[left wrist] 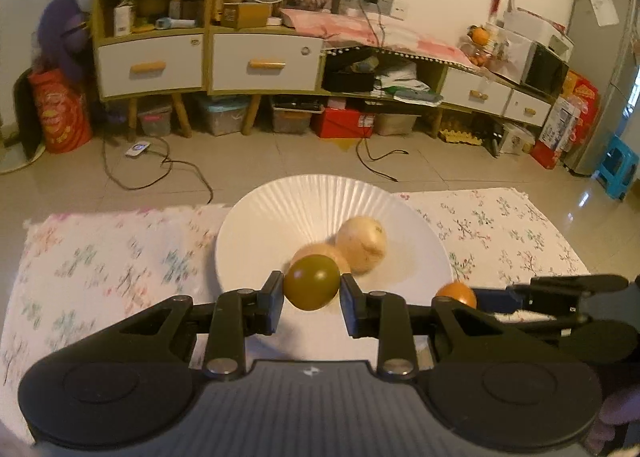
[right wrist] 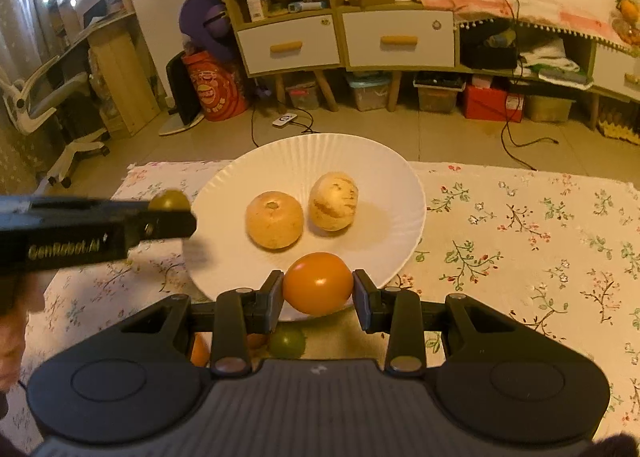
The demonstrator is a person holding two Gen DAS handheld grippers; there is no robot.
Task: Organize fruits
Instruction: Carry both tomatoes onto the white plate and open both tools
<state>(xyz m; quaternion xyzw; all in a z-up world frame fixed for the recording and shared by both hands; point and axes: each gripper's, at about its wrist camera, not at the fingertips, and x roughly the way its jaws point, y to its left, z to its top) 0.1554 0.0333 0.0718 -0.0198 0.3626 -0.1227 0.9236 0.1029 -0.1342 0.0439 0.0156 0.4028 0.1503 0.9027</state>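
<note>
My left gripper [left wrist: 312, 289] is shut on a small green fruit [left wrist: 311, 282], held above the near rim of a white fluted plate [left wrist: 280, 209]. Two pale tan round fruits [left wrist: 362, 243] lie side by side in that plate. My right gripper [right wrist: 318, 285] is shut on an orange fruit [right wrist: 318, 283], also over the plate's [right wrist: 392, 193] near edge. In the right wrist view the left gripper [right wrist: 172, 213] comes in from the left with the green fruit [right wrist: 170, 200]. In the left wrist view the right gripper's orange fruit [left wrist: 456, 294] shows at the right.
A floral cloth [right wrist: 520, 237] covers the table. Another green fruit [right wrist: 287, 341] and orange pieces [right wrist: 199, 351] lie on the cloth under my right gripper. Beyond the table are tiled floor, cables and a low shelf unit [left wrist: 208, 57].
</note>
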